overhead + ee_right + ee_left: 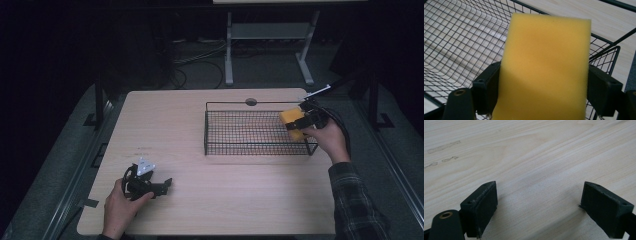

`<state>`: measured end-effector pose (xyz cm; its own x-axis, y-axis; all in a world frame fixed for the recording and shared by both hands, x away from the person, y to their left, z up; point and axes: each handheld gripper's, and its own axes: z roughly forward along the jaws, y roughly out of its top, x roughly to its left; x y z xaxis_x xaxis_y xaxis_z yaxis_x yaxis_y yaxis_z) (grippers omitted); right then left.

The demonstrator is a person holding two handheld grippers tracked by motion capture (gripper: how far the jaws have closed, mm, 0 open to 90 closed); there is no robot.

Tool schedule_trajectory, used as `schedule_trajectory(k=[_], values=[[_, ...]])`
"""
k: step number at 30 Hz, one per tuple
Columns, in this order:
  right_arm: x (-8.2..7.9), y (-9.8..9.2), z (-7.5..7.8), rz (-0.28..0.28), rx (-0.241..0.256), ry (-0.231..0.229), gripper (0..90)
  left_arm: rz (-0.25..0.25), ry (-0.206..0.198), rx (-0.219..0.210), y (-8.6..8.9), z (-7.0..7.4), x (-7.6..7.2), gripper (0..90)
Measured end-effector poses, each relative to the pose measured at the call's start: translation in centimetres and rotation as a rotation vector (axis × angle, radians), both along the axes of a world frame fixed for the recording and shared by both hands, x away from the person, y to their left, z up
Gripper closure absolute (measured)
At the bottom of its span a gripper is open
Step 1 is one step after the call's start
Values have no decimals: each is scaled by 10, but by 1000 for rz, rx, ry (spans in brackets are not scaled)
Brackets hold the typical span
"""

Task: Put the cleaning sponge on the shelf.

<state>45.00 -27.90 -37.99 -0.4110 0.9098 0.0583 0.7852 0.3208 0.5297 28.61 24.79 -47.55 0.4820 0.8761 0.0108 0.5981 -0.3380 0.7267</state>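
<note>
- High view, at the left: the left tool (167, 184) lies low near the front left of the pale wooden table (200, 150), gripped by the person's left hand (120, 207); a grey three-cornered plate sits on top of it; it is well apart from the basket.
- Left gripper view: the left tool's (539, 202) jaws stand wide apart with bare wood grain between them; nothing is held; faint smudges mark the table (536, 150) at the upper left.
- High view, centre to right: a black wire basket (220, 132) stands on the table's right half; the right tool (299, 122), in the person's right hand (330, 137), holds a yellow sponge (292, 121) over the basket's right end.
- Right gripper view: the right tool's (541, 82) jaws press on both sides of the sponge (546, 62); the sponge stands upright above the basket's mesh floor (461, 45); whether it touches the mesh, I cannot tell.
</note>
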Motion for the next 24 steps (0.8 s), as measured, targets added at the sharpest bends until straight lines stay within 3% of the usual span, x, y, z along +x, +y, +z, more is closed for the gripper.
schedule_trajectory(k=[24], values=[[5, 2, -29, -14, -21, 68, 214, 0, 0, 0, 0, 0, 0, 128]])
